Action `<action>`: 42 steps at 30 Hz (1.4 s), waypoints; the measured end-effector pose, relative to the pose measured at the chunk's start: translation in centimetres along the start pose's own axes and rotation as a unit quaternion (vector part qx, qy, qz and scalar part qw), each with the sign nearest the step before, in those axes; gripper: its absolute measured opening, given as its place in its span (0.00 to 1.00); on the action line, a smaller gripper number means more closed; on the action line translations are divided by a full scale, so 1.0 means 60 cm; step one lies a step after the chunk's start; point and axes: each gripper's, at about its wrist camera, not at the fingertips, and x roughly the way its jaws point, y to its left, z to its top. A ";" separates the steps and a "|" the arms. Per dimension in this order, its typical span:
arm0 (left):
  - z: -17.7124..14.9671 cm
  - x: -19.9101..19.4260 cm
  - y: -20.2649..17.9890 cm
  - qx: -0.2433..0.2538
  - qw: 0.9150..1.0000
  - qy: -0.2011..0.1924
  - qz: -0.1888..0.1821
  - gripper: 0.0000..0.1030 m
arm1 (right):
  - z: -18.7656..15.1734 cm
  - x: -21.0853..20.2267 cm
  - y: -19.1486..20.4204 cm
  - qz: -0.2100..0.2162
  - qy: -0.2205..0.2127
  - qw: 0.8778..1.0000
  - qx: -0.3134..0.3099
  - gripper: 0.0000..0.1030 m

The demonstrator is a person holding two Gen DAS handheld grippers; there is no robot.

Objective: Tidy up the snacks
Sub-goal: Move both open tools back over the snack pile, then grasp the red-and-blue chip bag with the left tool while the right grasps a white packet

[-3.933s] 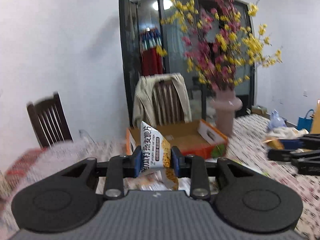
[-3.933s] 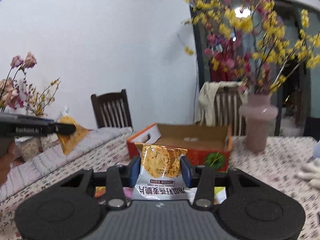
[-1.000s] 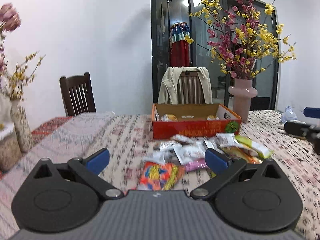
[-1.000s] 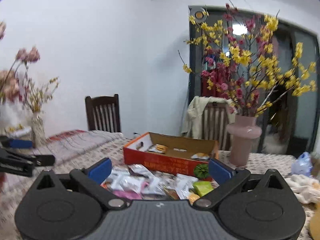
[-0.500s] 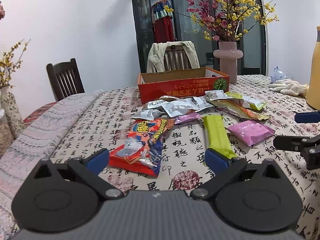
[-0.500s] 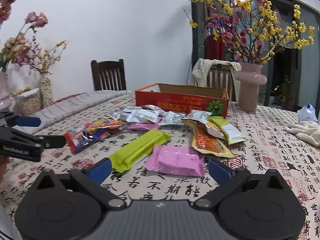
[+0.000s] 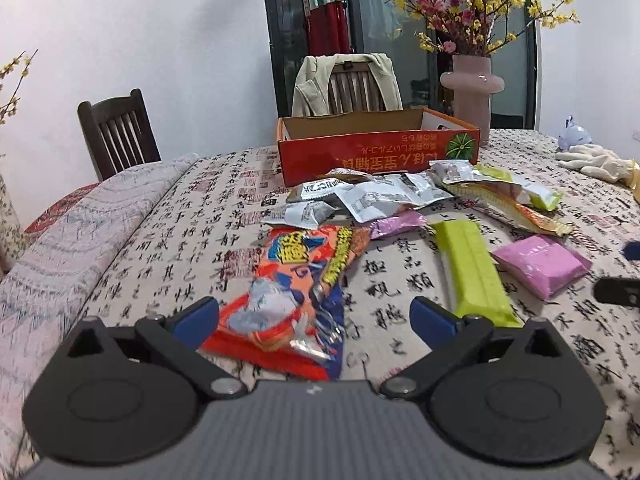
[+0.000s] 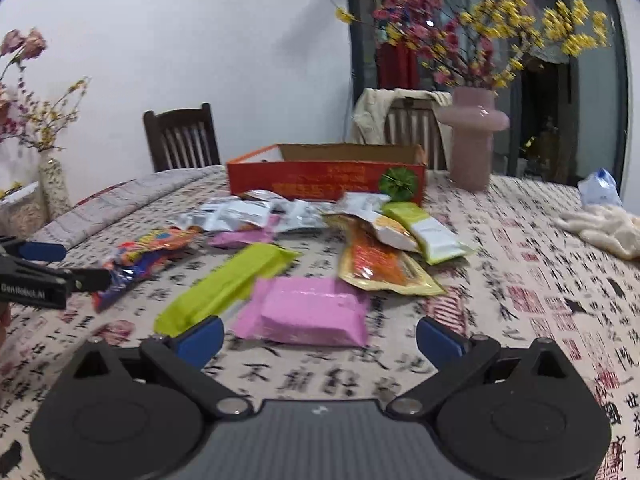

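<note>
Both grippers now sit lower and nearer the snacks, jaws wide apart and empty: left gripper [image 7: 316,318] over the red-blue packet [image 7: 296,292], right gripper [image 8: 318,338] before the pink packet [image 8: 308,312]. Orange box [image 7: 376,152] lies at upper centre.

Calligraphy-print tablecloth [image 8: 520,300] — pink packet [image 8: 308,314], lime-green bar [image 8: 228,284], orange box [image 8: 324,178]

- Left gripper [image 7: 314,318]: jaws spread wide, nothing between the blue pads [image 7: 198,316]; body fills the lower part of the frame.
- Right gripper [image 8: 318,338]: jaws spread wide, empty; blue pads [image 8: 438,340] at lower centre.
- In the right wrist view, the left gripper enters at the left edge, mid-height.
</note>
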 end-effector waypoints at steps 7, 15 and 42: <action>0.032 0.042 0.021 -0.003 1.000 0.011 -0.005 1.00 | -0.015 -0.011 -0.048 -0.008 0.022 0.999 0.028 1.00; 0.050 0.125 0.034 0.001 0.998 0.057 -0.016 1.00 | 0.069 0.009 -0.078 -0.023 0.006 1.000 0.021 1.00; 0.087 0.134 0.066 -0.054 0.995 0.064 -0.049 0.59 | 0.164 0.240 -0.067 -0.004 0.058 0.998 -0.005 0.10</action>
